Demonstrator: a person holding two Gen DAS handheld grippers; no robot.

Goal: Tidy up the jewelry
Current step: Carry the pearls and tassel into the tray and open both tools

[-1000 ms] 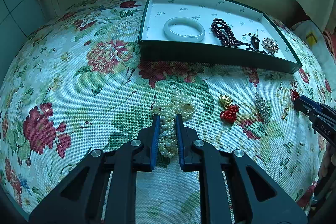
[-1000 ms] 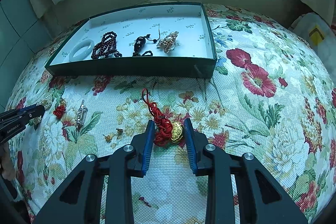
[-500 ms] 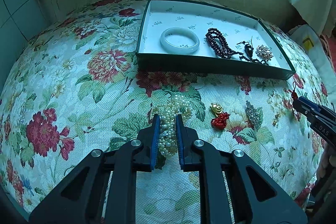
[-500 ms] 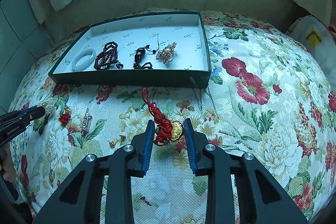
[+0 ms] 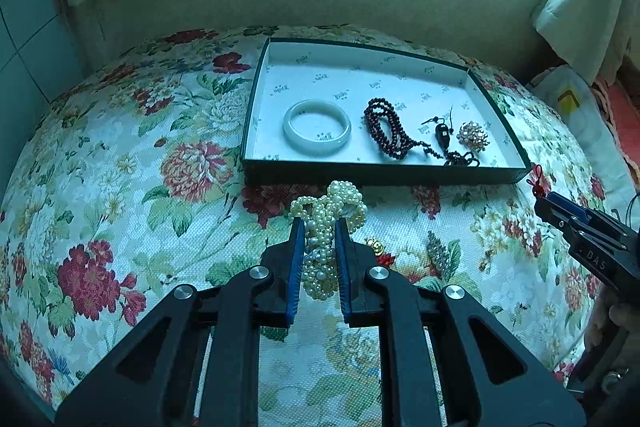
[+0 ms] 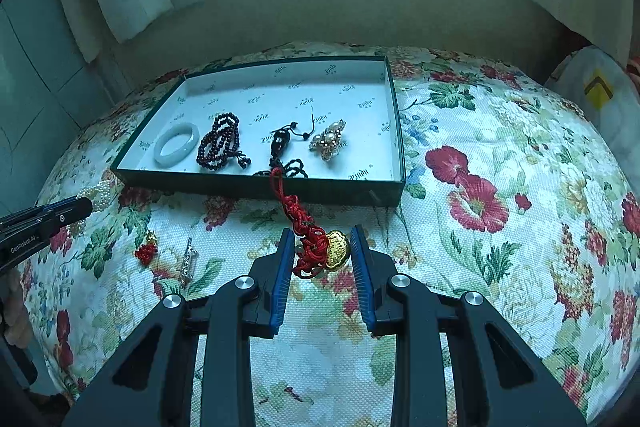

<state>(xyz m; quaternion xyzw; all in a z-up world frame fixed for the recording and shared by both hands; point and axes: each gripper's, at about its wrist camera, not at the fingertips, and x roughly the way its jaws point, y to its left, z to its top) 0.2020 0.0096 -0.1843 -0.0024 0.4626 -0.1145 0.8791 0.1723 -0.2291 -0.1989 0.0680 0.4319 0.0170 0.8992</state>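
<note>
Creamy pearl strands [image 5: 326,223] bunch, pinched by left gripper [image 5: 318,227].

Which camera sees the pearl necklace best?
The left wrist view: the pearl necklace sits bunched right between the left gripper jaws, close and clear. The right wrist view shows only a few pearls at its left edge, behind that gripper's tip.

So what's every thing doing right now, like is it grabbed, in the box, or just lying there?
Left gripper: shut on the pearl strand.
Pearl strand: pinched, lifted.
Right gripper: shut on the red knot charm.
Red knot charm: pinched, cord trailing.
Box: open, no lid.
Jade bangle: flat in box.
Dark bead strand: coiled in box.
Black pendant: in box.
Brooch: in box.
Small red charm: on cloth.
Silver piece: on cloth.
</note>
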